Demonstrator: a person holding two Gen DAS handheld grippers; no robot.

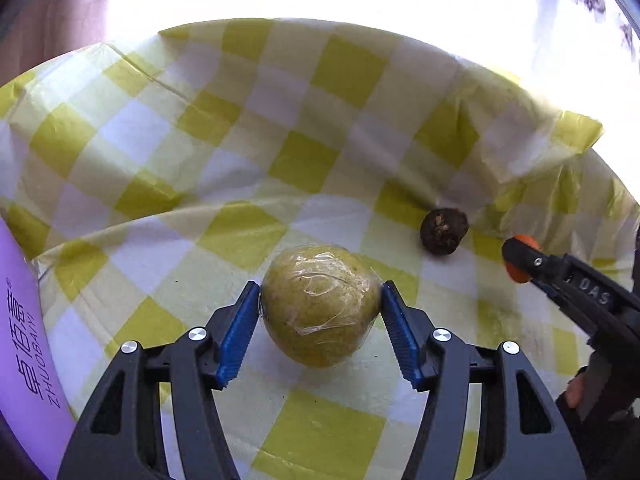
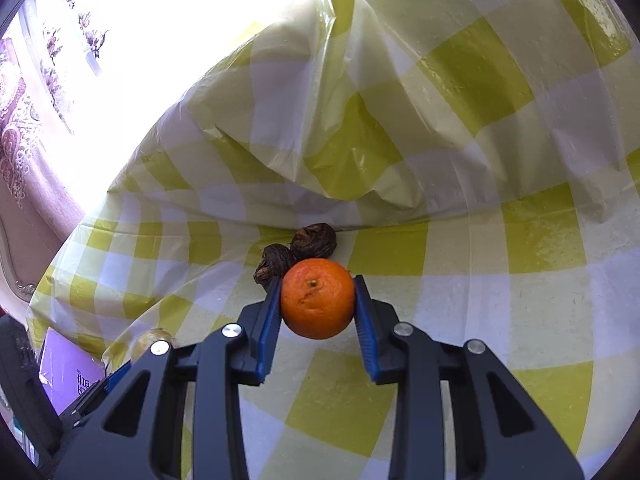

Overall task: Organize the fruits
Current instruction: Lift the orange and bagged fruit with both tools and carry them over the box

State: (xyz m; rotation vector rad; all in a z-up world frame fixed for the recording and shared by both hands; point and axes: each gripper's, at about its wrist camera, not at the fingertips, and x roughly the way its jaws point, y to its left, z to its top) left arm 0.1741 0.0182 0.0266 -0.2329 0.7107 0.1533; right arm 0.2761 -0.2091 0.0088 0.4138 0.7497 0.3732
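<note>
My left gripper (image 1: 320, 304) is shut on a yellow-green pear-like fruit wrapped in clear film (image 1: 320, 304), held just over the yellow-and-white checked cloth (image 1: 240, 140). My right gripper (image 2: 318, 304) is shut on an orange (image 2: 318, 304); it shows at the right edge of the left wrist view (image 1: 520, 258), with the orange (image 1: 520, 276) partly hidden by its fingers. A dark wrinkled fruit (image 1: 444, 231) lies on the cloth between the two grippers. In the right wrist view two dark wrinkled fruits (image 2: 314, 240) (image 2: 274, 266) lie just behind the orange.
A purple box with printed letters (image 1: 24, 352) stands at the left edge, also in the right wrist view (image 2: 68, 368). The checked cloth (image 2: 400, 120) rises in folds behind the fruits. A bright window is at the back.
</note>
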